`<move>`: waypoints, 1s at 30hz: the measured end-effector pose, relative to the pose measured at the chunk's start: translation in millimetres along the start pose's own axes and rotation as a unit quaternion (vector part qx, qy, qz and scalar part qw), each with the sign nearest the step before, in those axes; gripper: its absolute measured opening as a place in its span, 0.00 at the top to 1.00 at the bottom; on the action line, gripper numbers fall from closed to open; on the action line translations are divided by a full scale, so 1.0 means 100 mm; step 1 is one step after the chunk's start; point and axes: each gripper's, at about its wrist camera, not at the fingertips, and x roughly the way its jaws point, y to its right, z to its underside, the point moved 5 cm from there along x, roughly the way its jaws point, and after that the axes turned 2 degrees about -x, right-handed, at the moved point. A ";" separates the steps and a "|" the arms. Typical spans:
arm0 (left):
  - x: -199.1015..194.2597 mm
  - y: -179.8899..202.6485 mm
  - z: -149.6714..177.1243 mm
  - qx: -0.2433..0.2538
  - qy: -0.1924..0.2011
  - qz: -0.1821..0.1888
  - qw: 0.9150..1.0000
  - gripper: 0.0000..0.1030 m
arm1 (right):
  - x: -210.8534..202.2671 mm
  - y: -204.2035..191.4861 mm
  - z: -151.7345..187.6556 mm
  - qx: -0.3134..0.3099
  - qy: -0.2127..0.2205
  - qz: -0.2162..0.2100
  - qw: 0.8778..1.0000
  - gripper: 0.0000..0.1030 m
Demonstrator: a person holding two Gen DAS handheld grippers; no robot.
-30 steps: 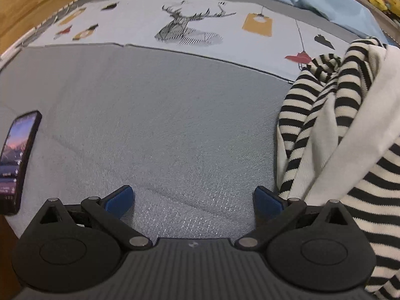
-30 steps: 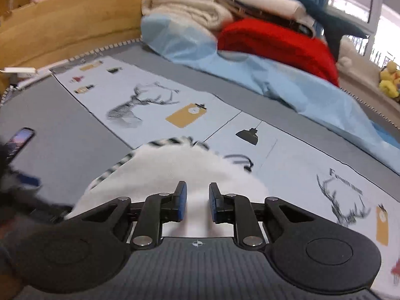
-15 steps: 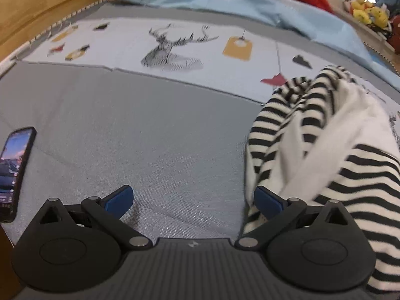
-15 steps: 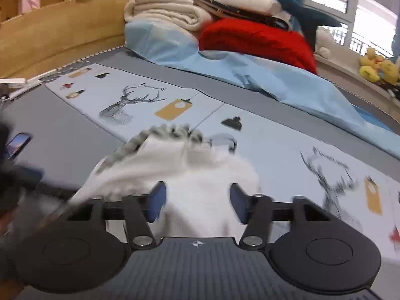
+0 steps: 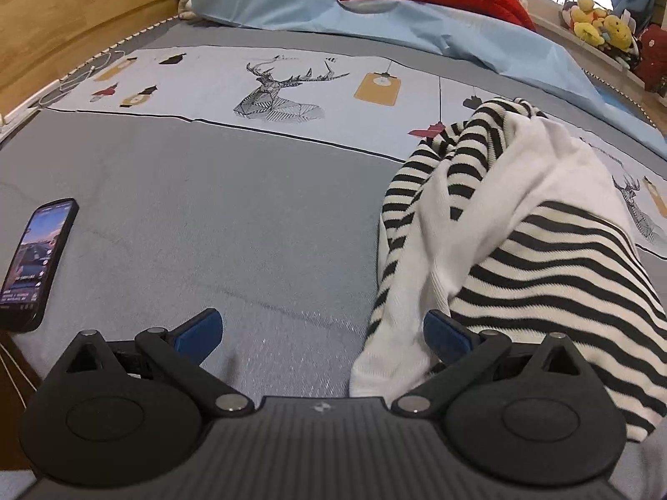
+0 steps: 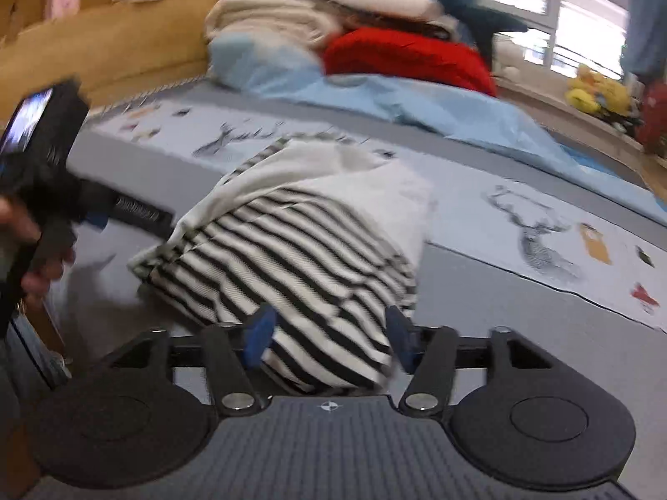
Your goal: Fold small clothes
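the striped garment [image 5: 521,225] lies in a loose heap on the grey bed cover [image 5: 233,225], part striped side up and part showing its white inside, not yet spread flat. from the left hand-held gripper [image 5: 321,331] it sits off to the right, its near white edge touching that gripper's right finger while the left finger stands over bare cover; the jaws are spread wide and hold nothing. from the right hand-held gripper [image 6: 329,333] the heap [image 6: 300,250] is straight ahead, its near striped edge lying between the two wide-spread fingers, not pinched. the heap's long axis runs away from both grippers toward the deer-print band [image 5: 283,91]. the right one looks better placed to take the near edge, the left would have to shift right. a phone [image 5: 35,262] lies well apart to the left.
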 end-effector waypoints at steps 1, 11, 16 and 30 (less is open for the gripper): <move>-0.04 0.01 0.02 -0.003 0.002 -0.002 1.000 0.00 | -0.06 0.05 0.03 0.004 0.001 0.008 1.000 0.32; -0.29 0.07 0.31 -0.021 -0.033 -0.008 0.999 0.00 | -0.26 0.07 0.30 0.014 -0.011 0.001 1.000 0.31; -0.34 0.07 0.39 -0.060 -0.064 0.011 0.996 0.00 | -0.21 0.24 0.17 0.022 -0.003 -0.009 1.000 0.26; 0.03 0.09 0.52 -0.266 -0.114 0.067 0.955 0.00 | 1.82 1.39 -1.23 0.177 -0.081 -0.117 0.974 0.13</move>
